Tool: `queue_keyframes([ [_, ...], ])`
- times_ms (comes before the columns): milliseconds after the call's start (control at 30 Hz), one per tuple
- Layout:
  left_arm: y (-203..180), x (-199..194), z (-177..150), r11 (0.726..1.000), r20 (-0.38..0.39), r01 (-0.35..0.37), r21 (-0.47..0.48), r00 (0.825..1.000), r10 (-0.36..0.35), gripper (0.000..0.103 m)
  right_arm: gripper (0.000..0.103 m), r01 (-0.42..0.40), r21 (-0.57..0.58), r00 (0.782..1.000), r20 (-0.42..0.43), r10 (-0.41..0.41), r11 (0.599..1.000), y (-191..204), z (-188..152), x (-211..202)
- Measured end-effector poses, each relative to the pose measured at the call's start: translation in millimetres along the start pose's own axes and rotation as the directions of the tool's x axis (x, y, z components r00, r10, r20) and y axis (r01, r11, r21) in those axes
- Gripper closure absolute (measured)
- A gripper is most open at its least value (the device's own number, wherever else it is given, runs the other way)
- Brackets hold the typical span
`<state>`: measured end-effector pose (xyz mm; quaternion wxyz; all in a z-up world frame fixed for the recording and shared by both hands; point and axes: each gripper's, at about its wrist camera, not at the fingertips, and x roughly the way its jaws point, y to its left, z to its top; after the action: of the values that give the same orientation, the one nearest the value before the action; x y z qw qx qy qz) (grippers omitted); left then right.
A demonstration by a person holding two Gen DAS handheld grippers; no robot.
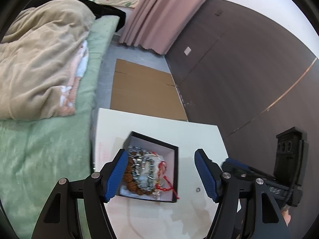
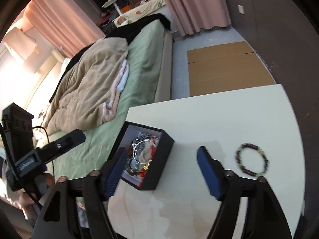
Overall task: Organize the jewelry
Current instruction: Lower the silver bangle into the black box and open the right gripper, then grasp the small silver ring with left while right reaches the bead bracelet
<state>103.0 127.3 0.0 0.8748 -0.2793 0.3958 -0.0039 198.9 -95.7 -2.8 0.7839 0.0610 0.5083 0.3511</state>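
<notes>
Nearest to you, both claws stand wide and hold nothing: your left claw (image 1: 161,175) hangs above the table (image 1: 199,137) with its blue pads (image 1: 116,176) spread either side of the black box (image 1: 175,167), and your right claw (image 2: 162,171) is spread just as far, its near pad low by the box's near corner and its far pad out over bare tabletop. Just beyond the fingertips sits the box itself, lidless and white-lined, already carrying a tangled heap of jewelry (image 1: 145,173) (brown beads, silvery chain, a thin silver bangle and a red cord that trails over the box's rim toward the table). That heap suggests most of the gathering is done, though nothing in it looks sorted or laid apart. What is left, as far as you can see: the beaded bracelet (image 2: 252,161), dark and pale yellow, lying flat on the table to the right of the box and well clear of it, beside your right claw's far pad; and a small ring (image 1: 198,189) alone on the table between the box and the left claw's right pad (tiny and a little blurred, so I judge it a ring, no more). Both still need to go in. Farther off lie flattened cardboard (image 1: 143,91) on the floor and the green bed (image 2: 147,59).
</notes>
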Motion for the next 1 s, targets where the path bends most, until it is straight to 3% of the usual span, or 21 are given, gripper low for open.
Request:
queue_keyframes([
  [200, -28, 14, -6, 0.998, -0.029, 0.014, 0.054, 0.999, -0.012, 0.033, 0.009, 0.064, 0.072, 0.998, 0.005, -0.065, 0.995, -38, -6, -26],
  [600, -91, 56, -33, 0.982, -0.129, 0.019, 0.188, 0.992, 0.006, 0.033, 0.008, 0.156, 0.145, 0.986, 0.036, -0.163, 0.977, -88, -24, -58],
  [833, -116, 87, -55, 0.966, -0.204, 0.008, 0.257, 0.978, 0.046, 0.033, 0.008, 0.168, 0.184, 0.981, 0.06, -0.182, 0.968, -115, -37, -74],
  [1000, -129, 111, -71, 0.957, -0.266, 0.002, 0.289, 0.961, 0.079, 0.042, 0.008, 0.187, 0.208, 0.977, 0.06, -0.204, 0.96, -129, -41, -80],
])
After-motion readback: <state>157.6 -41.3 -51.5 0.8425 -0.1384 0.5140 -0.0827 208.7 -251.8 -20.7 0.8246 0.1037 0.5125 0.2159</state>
